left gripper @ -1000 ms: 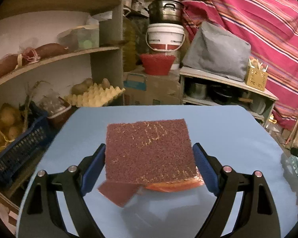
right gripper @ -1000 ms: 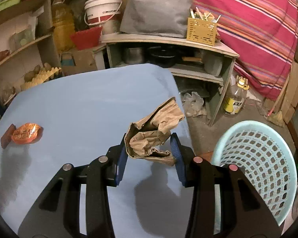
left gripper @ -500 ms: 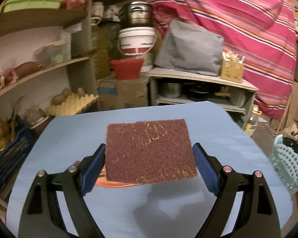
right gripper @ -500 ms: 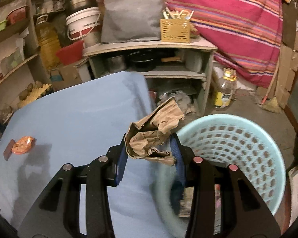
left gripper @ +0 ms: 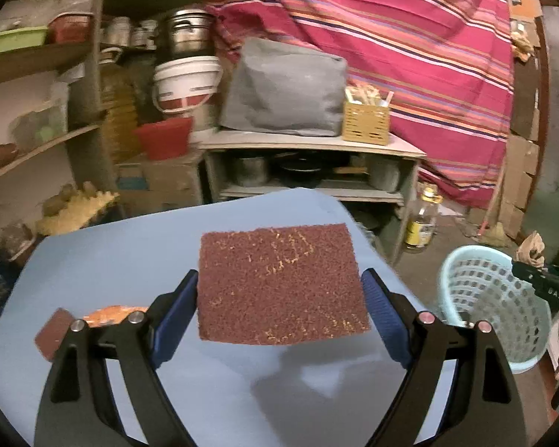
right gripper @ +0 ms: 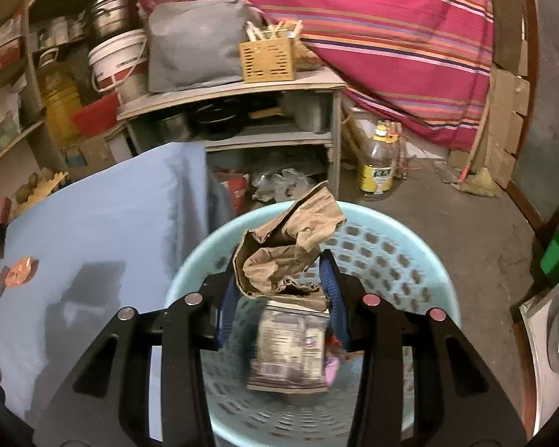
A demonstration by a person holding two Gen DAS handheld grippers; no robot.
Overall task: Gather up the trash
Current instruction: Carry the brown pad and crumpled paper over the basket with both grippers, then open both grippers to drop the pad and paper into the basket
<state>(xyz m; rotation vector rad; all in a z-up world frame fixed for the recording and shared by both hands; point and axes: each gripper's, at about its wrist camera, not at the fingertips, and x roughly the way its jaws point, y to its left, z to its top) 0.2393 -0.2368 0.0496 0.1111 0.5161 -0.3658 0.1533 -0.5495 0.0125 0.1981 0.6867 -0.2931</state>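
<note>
Right tool (right gripper: 277, 290): you are clamping the paper (right gripper: 285, 249) directly above the basket (right gripper: 410, 257).
Left tool (left gripper: 279, 309): you are gripping the pad (left gripper: 279, 287) over the worktop (left gripper: 111, 249); basket lying to its right.

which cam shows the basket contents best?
Right wrist: it looks straight down into the light blue basket, showing a printed packet inside. Left wrist shows only the basket's outer wall and rim at the right edge.
</note>
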